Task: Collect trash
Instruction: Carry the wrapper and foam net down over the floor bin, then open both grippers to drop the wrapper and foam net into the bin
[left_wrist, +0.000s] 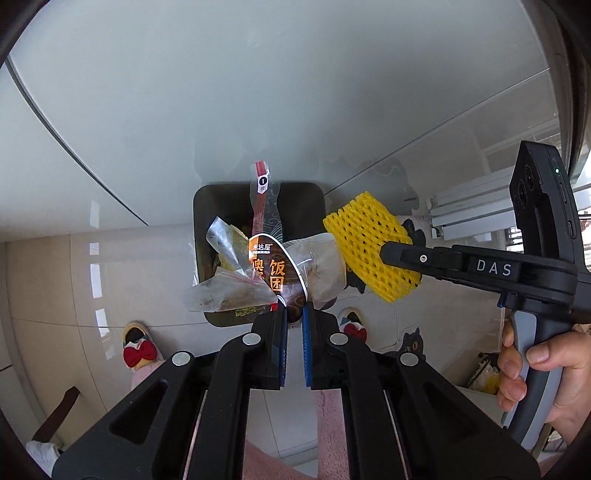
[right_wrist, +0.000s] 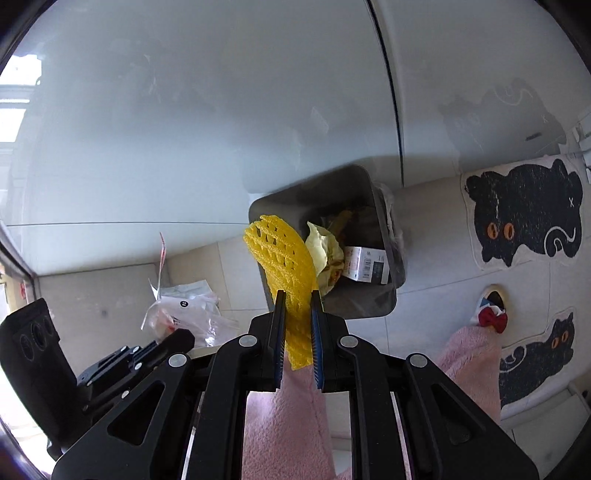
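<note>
A dark rectangular trash bin (left_wrist: 201, 206) stands on the floor against a white cabinet; it also shows in the right wrist view (right_wrist: 369, 310) with paper and a small box inside. My left gripper (left_wrist: 294, 314) is shut on a rice-ball wrapper (left_wrist: 275, 273) with clear plastic, held above the bin. My right gripper (right_wrist: 298, 299) is shut on a yellow foam fruit net (right_wrist: 284, 258), just left of the bin's mouth. The net (left_wrist: 369, 247) and right gripper (left_wrist: 391, 253) also show in the left wrist view. The wrapper bundle (right_wrist: 184, 314) shows at the left of the right wrist view.
White glossy cabinet doors (right_wrist: 184, 129) rise behind the bin. Black cat-shaped mats (right_wrist: 524, 218) lie on the tiled floor to the right. Slippers with red bows (left_wrist: 138, 350) and pink-clad legs (right_wrist: 280, 424) are below the grippers.
</note>
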